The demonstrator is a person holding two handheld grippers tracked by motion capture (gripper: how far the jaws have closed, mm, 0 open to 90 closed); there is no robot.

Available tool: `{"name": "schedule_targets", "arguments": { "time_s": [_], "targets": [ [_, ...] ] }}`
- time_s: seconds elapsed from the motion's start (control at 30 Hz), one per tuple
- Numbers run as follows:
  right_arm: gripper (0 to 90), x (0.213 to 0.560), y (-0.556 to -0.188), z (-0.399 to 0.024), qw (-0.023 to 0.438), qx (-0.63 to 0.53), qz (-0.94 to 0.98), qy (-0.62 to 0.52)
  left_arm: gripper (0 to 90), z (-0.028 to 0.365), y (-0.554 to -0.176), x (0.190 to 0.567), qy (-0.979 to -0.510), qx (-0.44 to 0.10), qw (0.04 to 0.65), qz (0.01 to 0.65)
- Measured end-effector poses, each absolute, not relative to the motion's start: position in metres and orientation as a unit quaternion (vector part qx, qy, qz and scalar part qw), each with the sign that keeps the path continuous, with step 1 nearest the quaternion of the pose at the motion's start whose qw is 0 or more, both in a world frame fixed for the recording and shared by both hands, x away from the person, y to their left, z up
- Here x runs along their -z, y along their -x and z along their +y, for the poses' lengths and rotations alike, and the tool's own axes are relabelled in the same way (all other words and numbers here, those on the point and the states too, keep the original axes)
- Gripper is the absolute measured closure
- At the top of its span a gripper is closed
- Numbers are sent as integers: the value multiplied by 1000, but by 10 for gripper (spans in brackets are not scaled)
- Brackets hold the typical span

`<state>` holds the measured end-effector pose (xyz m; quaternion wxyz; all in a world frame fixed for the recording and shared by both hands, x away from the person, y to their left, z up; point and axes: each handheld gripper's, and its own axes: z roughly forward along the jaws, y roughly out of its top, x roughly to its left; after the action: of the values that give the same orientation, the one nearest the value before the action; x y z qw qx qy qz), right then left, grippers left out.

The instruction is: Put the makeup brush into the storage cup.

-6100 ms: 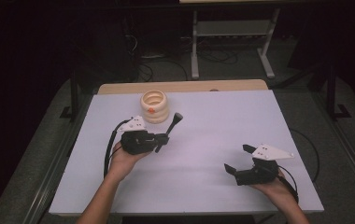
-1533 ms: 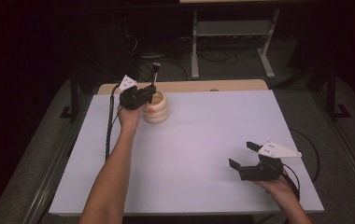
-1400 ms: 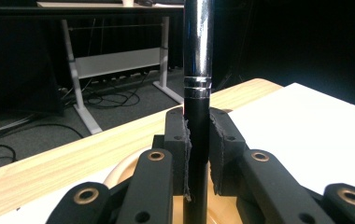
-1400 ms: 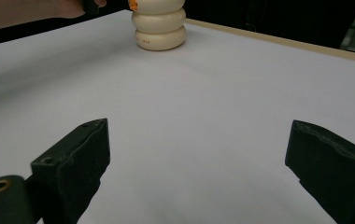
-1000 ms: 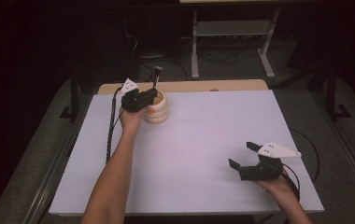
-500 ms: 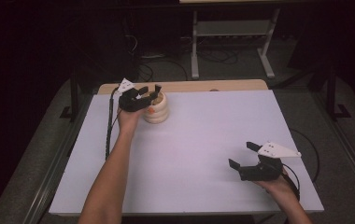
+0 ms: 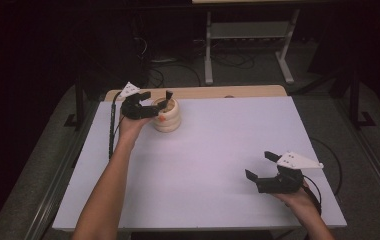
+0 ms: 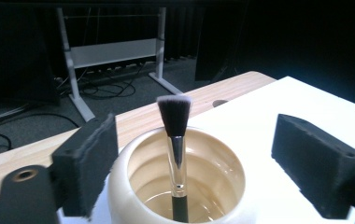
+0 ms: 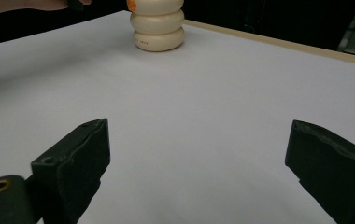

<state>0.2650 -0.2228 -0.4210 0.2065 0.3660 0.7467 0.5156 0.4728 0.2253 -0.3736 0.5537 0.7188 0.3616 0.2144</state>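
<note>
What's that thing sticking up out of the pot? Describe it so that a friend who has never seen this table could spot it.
Start at the white table and go to its far left corner, where a cream ribbed pot stands. Upright inside it is a makeup brush: black handle, shiny metal collar, dark flat-topped bristles with pale tips. It stands between the open left tongs, touching neither pad.

Cream ribbed pot, orange mark on side. Brush: black bristles, white tips, silver ferrule. Tabletop white; jaws black.
</note>
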Motion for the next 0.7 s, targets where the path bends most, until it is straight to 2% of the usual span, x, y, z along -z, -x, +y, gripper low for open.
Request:
{"name": "schedule_targets", "arguments": {
  "time_s": [0.3, 0.7],
  "targets": [
    [59, 419, -267, -226, 211, -519, 741, -370, 0, 227, -459, 363, -735, -184, 559, 336],
    [59, 418, -268, -230, 215, -519, 737, -376, 0, 230, -429, 349, -745, -168, 561, 320]
  ]
}}
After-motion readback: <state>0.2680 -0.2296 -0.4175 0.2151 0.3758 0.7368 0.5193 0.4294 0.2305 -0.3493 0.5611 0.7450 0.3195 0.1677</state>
